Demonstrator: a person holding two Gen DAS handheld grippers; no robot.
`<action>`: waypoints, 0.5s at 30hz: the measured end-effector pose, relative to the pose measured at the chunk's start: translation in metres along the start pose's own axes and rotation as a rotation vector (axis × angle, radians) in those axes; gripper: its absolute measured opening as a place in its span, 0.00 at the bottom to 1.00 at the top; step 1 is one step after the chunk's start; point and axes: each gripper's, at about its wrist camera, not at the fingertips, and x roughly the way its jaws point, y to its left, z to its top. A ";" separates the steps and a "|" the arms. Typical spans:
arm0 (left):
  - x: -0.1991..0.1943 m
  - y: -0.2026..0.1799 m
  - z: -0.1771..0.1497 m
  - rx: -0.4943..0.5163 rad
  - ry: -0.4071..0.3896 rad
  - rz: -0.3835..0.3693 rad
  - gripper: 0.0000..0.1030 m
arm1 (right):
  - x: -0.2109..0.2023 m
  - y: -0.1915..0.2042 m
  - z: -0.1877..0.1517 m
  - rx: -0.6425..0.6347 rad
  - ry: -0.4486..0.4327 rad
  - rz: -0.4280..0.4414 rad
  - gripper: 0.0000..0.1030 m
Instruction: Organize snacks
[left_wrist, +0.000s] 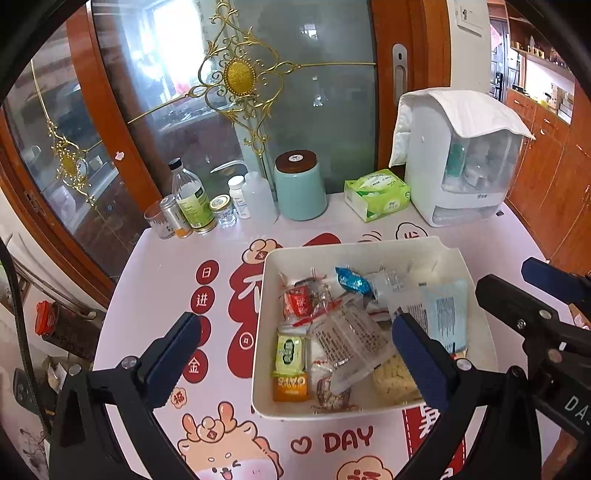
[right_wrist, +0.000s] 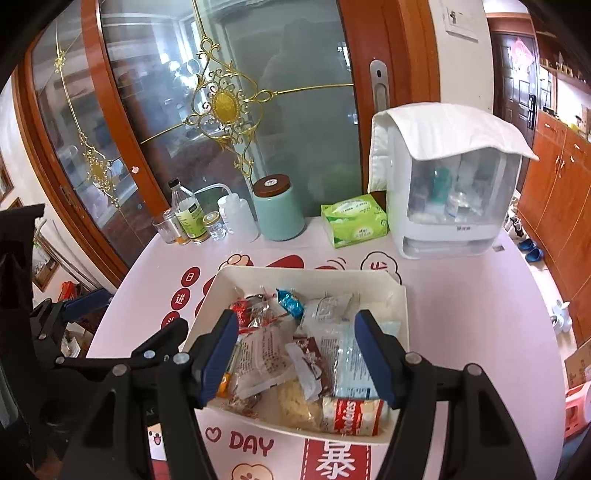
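A white tray (left_wrist: 266, 295) on the pink printed table holds several wrapped snacks: a red packet (left_wrist: 297, 301), a blue candy (left_wrist: 351, 280), a green packet (left_wrist: 290, 350), an orange packet (left_wrist: 290, 386) and a pale blue pouch (left_wrist: 445, 310). The tray also shows in the right wrist view (right_wrist: 314, 275). My left gripper (left_wrist: 295, 365) is open and empty, hovering over the tray's near left part. My right gripper (right_wrist: 299, 356) is open and empty above the snacks; it also shows in the left wrist view (left_wrist: 543, 291) at the right edge. A red "Cookies" packet (right_wrist: 351, 415) lies at the tray's front.
Along the back stand bottles and jars (left_wrist: 192, 206), a teal canister (left_wrist: 301, 186), a green tissue pack (left_wrist: 376, 194) and a white cloth-covered organizer (left_wrist: 458, 162). A glass door with wooden frame is behind. The table edge drops off at left and right.
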 end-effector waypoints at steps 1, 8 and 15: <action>-0.003 0.000 -0.004 -0.002 0.000 -0.002 1.00 | -0.001 0.001 -0.002 0.002 0.000 -0.001 0.64; -0.022 0.001 -0.049 -0.001 0.015 -0.022 1.00 | -0.011 0.000 -0.033 0.032 0.016 0.003 0.65; -0.042 0.003 -0.124 -0.006 0.067 -0.020 1.00 | -0.018 -0.003 -0.097 0.064 0.089 0.007 0.65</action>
